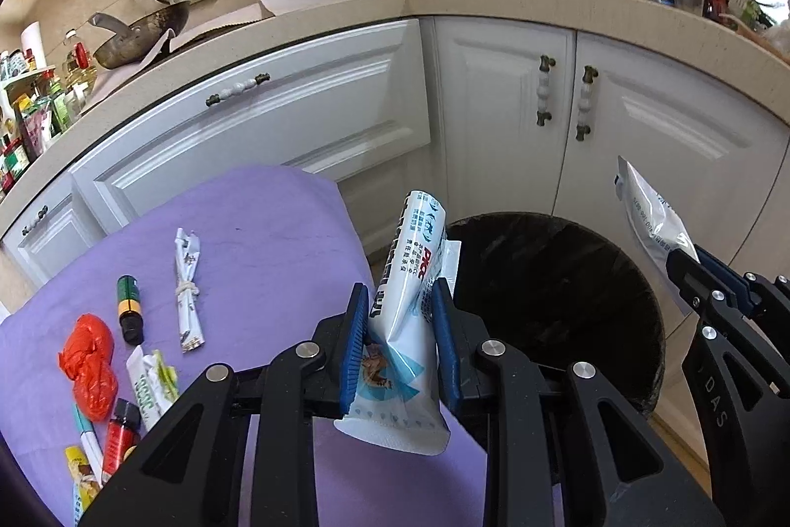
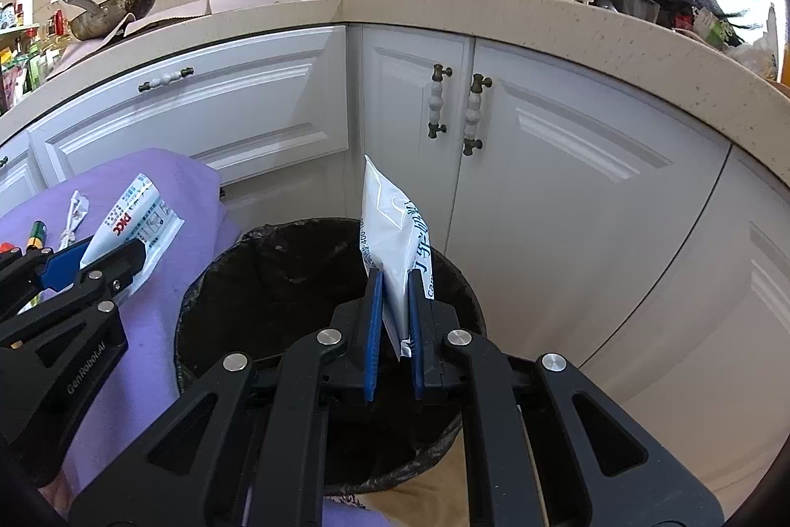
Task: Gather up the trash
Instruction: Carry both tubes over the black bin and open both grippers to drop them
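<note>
My left gripper [image 1: 401, 304] is shut on a white and blue printed wrapper [image 1: 407, 280] and holds it upright at the right edge of the purple cloth [image 1: 271, 230], beside the bin. My right gripper [image 2: 395, 290] is shut on a white plastic packet [image 2: 390, 225] and holds it above the black-lined trash bin [image 2: 276, 270]. The bin also shows in the left wrist view [image 1: 553, 280], right of my left gripper. The right gripper with its packet [image 1: 651, 216] shows at the right edge there.
On the purple cloth lie a knotted paper strip [image 1: 186, 290], a green and yellow battery [image 1: 129, 304], a red crumpled bag [image 1: 89, 364], a green-white wrapper [image 1: 153, 379], a small red bottle [image 1: 118, 433] and a pen [image 1: 89, 438]. White cabinets [image 2: 543, 161] and the counter stand behind.
</note>
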The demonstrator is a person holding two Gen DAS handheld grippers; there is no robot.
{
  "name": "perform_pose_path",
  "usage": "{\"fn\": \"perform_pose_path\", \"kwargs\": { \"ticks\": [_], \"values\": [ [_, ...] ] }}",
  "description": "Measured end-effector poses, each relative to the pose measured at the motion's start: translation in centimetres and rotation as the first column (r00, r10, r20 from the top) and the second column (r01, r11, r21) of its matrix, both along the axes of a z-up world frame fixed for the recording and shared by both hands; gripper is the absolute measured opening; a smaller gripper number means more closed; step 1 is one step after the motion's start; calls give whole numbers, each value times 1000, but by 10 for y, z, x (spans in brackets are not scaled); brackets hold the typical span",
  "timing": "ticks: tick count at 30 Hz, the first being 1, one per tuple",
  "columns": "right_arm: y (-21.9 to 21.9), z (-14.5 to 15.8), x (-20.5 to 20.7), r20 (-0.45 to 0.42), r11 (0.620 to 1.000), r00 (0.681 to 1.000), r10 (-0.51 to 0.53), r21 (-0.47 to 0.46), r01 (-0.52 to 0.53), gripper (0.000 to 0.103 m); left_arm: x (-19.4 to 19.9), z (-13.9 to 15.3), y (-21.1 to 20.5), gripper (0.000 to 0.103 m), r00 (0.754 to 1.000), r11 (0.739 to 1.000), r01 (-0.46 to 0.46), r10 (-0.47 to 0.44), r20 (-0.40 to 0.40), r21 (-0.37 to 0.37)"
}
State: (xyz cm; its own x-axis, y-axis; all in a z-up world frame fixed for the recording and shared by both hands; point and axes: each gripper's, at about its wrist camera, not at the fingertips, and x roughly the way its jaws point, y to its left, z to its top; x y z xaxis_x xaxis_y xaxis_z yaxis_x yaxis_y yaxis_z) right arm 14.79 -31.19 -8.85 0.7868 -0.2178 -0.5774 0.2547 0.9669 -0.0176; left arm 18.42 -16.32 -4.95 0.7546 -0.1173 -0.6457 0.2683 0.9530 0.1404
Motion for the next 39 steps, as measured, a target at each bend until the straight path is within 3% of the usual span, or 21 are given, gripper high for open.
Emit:
{"fn": "perform_pose_path", "kwargs": {
  "ticks": [3, 5, 9, 13, 21, 26, 31, 39],
  "values": [
    [-3, -5, 8, -9, 1000, 1000, -1, 1, 1, 14, 5, -5, -6, 32, 1000, 1000, -6, 5, 2, 22],
    [-6, -9, 13, -17, 1000, 1000, 1, 7, -1, 27, 9, -7, -9, 46, 1000, 999, -9, 10, -9, 33],
    [-8, -15, 15, -36, 1000, 999, -20, 6, 20, 27, 9, -4, -7, 52, 1000, 1000, -19, 19, -8, 22],
    [-9, -12, 9, -31, 1000, 999, -30, 7, 30, 30, 6, 0, -3, 53, 1000, 999, -27, 27, 6, 21],
    [5, 3, -9, -8, 999, 999, -33, 10, 33, 46, -10, 16, 17, 53, 999, 999, -40, 41, 25, -10],
    [27, 10, -27, 10, 1000, 1000, -6, 8, 6, 66, -27, 26, 45, 53, 997, 997, -69, 70, 37, -18],
    [57, 14, -44, 19, 999, 999, 44, 9, -45, 76, -46, 29, 83, 53, 992, 993, -120, 120, 38, -12],
    [104, 16, -66, 17, 989, 990, 140, 49, -141, 79, -77, 33, 148, 54, 974, 974, -225, 225, 37, -11]
  ]
}}
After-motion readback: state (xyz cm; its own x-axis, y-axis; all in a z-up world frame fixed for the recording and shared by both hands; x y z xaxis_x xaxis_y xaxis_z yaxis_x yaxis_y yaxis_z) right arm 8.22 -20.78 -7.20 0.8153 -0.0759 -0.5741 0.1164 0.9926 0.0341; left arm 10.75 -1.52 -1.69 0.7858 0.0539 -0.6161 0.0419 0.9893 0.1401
